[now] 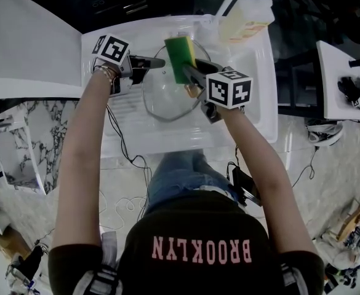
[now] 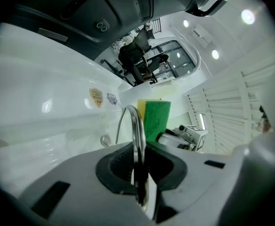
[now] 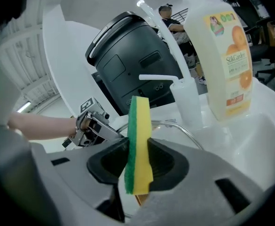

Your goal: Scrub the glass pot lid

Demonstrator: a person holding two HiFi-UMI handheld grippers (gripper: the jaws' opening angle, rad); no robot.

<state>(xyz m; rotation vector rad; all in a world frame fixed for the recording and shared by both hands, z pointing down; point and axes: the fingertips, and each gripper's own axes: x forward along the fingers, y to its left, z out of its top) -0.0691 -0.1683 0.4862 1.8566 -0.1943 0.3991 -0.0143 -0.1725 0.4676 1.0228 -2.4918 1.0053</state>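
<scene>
While the left gripper (image 2: 138, 175) is shut tight on the metal rim of the glass pot lid (image 1: 167, 100), that rim runs edge-on straight out from between its jaws, so the lid is secured for work. The right gripper (image 3: 138, 166) is clamped on a sponge (image 3: 138, 140), which stands up from its jaws with the green scouring face on one side and the yellow foam on the other. Just beyond the sponge the lid's rim curves across, and the left gripper sits further off on the lid's opposite side. Both tools are held over the white sink (image 1: 263, 112), and a soap bottle (image 3: 224, 55) stands well ahead of the right gripper at the basin's far edge. Judged from this, the task is at the scrubbing stage: lid and sponge are both in hand and brought together, but no suds or wiped patch shows on the glass. How much is cleaned cannot be assessed, and most of the surface probably remains. Whether the sponge actually touches the glass is not clear. The lid's knob, and whether the lid rests on the basin, cannot be made out.
</scene>
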